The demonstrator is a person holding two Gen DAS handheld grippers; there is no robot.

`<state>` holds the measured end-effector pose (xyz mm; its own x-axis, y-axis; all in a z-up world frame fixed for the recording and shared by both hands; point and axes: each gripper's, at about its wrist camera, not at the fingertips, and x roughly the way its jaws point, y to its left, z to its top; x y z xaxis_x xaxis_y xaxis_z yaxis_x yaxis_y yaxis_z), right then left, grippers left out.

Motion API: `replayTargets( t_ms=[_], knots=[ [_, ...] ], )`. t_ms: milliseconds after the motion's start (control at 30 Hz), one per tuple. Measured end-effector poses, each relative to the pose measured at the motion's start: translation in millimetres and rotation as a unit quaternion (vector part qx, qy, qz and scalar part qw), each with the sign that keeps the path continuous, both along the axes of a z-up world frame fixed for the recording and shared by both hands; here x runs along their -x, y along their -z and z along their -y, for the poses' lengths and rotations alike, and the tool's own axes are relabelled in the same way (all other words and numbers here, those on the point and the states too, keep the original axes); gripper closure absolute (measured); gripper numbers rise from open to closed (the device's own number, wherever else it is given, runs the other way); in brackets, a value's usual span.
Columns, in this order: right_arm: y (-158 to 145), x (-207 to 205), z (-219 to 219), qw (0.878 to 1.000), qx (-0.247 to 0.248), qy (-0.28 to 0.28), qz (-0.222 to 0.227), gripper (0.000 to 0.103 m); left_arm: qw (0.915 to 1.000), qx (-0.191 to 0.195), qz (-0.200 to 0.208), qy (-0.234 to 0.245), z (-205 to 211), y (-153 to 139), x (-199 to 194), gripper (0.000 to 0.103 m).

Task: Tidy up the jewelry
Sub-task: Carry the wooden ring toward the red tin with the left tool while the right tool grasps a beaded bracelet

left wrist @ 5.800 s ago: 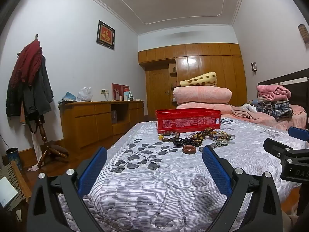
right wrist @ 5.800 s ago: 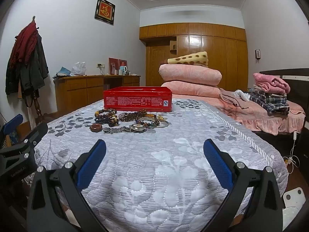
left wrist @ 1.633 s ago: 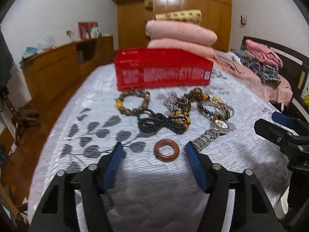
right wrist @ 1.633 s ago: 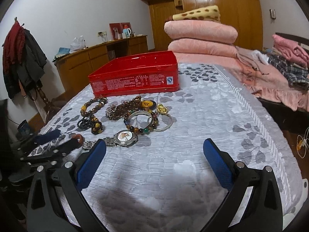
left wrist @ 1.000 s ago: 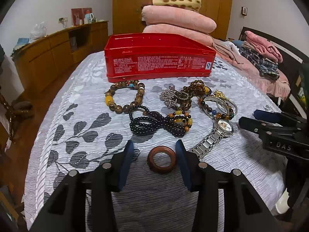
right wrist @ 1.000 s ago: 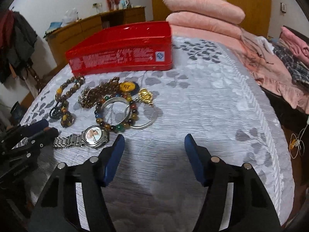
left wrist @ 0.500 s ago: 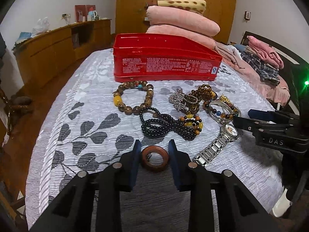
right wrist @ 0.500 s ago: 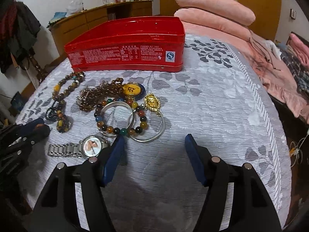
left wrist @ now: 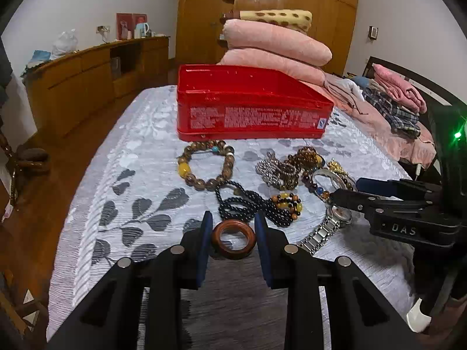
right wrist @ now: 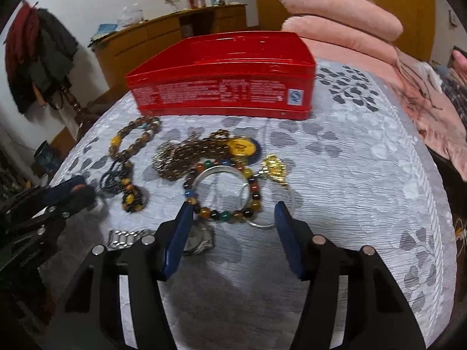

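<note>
We note the left gripper (left wrist: 232, 234) clamped on the wooden ring (left wrist: 234, 239), in front of the red tin (left wrist: 251, 116); right gripper (right wrist: 233, 221), jaws just narrowing, grasps nothing, above the bead bracelet (right wrist: 223, 194).

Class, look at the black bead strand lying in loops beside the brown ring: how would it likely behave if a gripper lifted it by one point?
The black bead strand lies in loose overlapping loops, so it would probably hang limp and swing. Its small round beads look glossy, so flat pads might slip. One end meets the amber beads; they are likely joined and would trail along.
</note>
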<state>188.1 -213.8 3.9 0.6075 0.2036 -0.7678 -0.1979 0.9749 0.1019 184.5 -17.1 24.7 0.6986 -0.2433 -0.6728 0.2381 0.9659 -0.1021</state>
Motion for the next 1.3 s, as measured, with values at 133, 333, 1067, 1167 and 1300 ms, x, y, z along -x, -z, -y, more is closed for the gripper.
replayTargets(
  t_ms=[133,333,1067,1167,1300],
  knots=[
    [0.9,-2.9,0.3,1.000,0.001,0.000,0.000,0.047,1.0000,0.002,0.006,-0.004,-3.1,-4.3,-2.7,0.074],
    [2.3,-7.2,-4.4,1.000,-0.018,-0.022,-0.011,0.071,0.9998,0.002,0.018,-0.009,-5.0,-11.6,-5.6,0.074],
    [-11.8,-4.6,-2.4,0.999,-0.042,-0.029,0.008,0.096,0.9995,0.008,0.029,-0.014,-8.2,-18.9,-9.4,0.074],
    [-20.5,-3.4,-3.6,0.999,-0.039,-0.031,0.019,0.096,0.9993,0.009,0.033,-0.013,-9.4,-21.9,-8.0,0.074],
    [-31.8,-4.3,-4.0,0.998,-0.040,-0.031,0.033,0.096,0.9990,0.012,0.041,-0.013,-10.4,-27.4,-7.7,0.074]
  ],
)
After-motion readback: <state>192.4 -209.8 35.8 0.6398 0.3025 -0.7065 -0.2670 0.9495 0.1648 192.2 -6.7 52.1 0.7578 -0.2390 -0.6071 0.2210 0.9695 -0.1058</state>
